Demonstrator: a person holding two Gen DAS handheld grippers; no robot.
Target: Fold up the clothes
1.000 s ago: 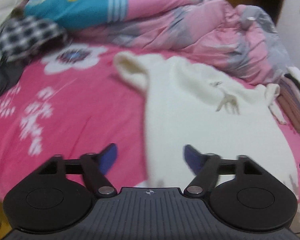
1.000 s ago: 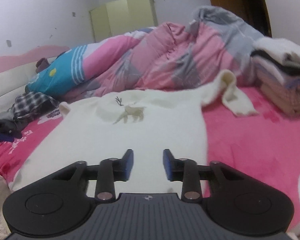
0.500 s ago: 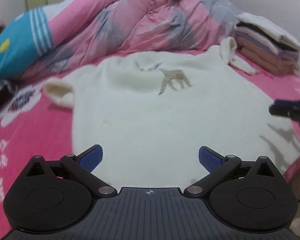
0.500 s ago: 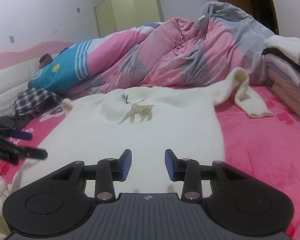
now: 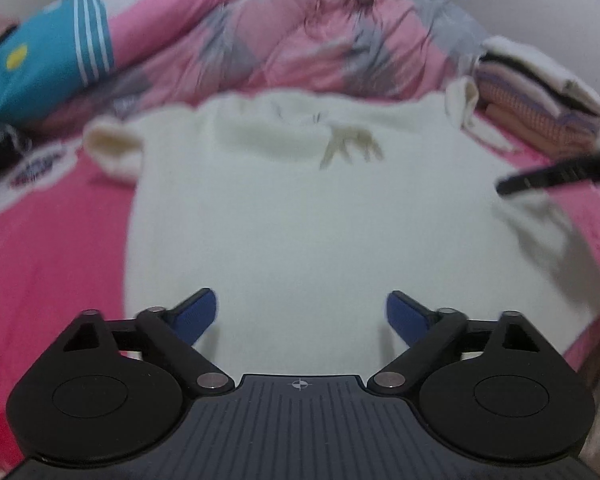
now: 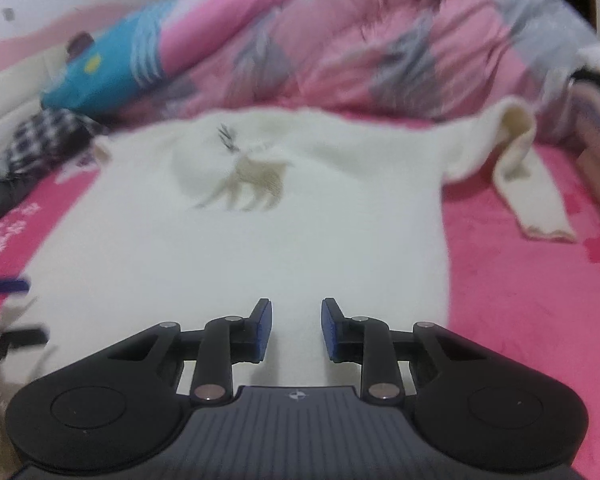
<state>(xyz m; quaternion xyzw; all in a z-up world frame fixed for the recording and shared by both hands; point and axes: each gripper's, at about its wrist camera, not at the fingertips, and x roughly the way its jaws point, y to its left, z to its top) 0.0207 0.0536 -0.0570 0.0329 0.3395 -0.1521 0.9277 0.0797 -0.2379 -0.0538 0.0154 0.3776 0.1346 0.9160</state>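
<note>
A: Since the sweater (image 5: 300, 216) lies spread flat on the bed (image 5: 52, 248), deer print up, how much folding would you say is done?

B: On this one, none that I can see. The body is smooth and unfolded. On the left, one sleeve (image 5: 114, 146) is bunched short beside the shoulder; on the right, the other sleeve (image 6: 528, 184) trails out onto the pink cover. A stack of folded clothes (image 5: 540, 96) sits at the far right, so other pieces look finished.

A: And the grippers?

B: The left gripper (image 5: 302, 314) hovers over the lower left part of the body, its jaws wide apart and holding nothing. The right gripper (image 6: 296, 328) is above the hem nearer the right edge, its jaws parted by a narrower gap, also holding nothing.

A: So what is left?

B: Everything, I judge: sleeves in, then body doubled.
</note>
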